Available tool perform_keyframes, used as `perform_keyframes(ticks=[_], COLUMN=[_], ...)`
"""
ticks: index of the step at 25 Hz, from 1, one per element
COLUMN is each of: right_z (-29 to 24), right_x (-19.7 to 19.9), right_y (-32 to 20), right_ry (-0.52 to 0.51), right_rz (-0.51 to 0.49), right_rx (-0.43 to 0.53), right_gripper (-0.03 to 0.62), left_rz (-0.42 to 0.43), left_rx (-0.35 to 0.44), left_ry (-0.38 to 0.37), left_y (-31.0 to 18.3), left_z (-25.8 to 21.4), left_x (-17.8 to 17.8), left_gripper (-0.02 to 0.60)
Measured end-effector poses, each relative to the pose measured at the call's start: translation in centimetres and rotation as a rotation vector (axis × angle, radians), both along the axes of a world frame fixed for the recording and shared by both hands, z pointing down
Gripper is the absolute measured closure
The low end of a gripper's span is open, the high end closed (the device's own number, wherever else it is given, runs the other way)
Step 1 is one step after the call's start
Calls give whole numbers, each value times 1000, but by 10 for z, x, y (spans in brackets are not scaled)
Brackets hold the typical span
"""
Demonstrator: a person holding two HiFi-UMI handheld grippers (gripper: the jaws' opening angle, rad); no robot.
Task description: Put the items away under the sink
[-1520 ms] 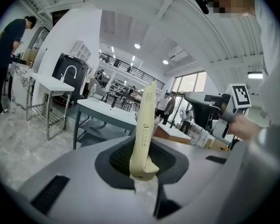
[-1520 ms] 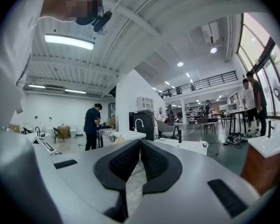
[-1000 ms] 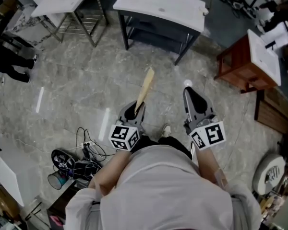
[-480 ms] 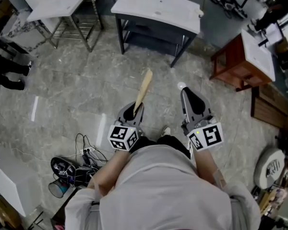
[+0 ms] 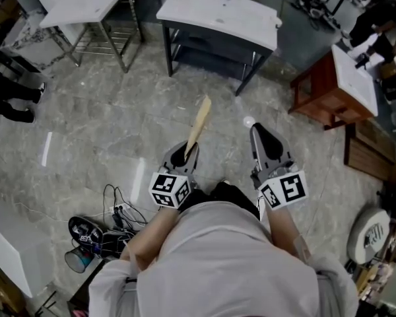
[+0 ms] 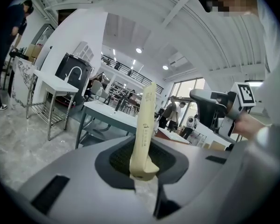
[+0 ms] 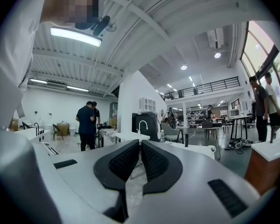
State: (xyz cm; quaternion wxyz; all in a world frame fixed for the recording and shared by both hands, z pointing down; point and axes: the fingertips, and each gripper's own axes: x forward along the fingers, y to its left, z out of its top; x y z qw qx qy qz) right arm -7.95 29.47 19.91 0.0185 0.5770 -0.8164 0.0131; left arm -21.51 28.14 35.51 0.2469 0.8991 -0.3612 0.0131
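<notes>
My left gripper [image 5: 187,152] is shut on a pale wooden stick-like tool [image 5: 198,124], which juts forward and up from between its pads [image 6: 141,158]. In the left gripper view the wooden tool [image 6: 145,125] stands upright out of the jaws. My right gripper [image 5: 266,139] is shut with nothing between its pads [image 7: 141,158]. Both grippers are held in front of the person's body above the marble floor. A white-topped sink unit [image 5: 221,20] on dark legs, with a black tap and an open shelf below, stands a few steps ahead.
A second white table [image 5: 86,2] on a metal frame stands far left. A red-brown cabinet [image 5: 330,91] with a white top is at the right. Cables and a cup [image 5: 96,233] lie on the floor at the lower left. People stand in the background.
The view has shifted slightly; the sink unit sits a little lower and closer in the frame. Both grippers keep the same pose, and the wooden tool stays held.
</notes>
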Motion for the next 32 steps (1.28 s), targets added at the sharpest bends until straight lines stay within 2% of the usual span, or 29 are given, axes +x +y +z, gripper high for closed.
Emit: perform_keyframes(ticks=[7,17,26,32], right_z=[8,6,6,15], right_x=[-6,26,34,72], right_y=[-1,-13,-60,-94], right_ry=[-42,-68,-94,-91], right_rz=[4,56,9,16], right_rx=[-20,-14,18,-12], right_gripper=[553,553,553,553], left_rz=[-4,31,-28,-44], left_rx=[-31,-25,-9,-3], left_ry=[-10,-7,-37,-33], left_y=[2,-18,-58,-100], left_z=[14,14,14,12], left_x=[-10,18,15,48], left_gripper=[520,520,520,520])
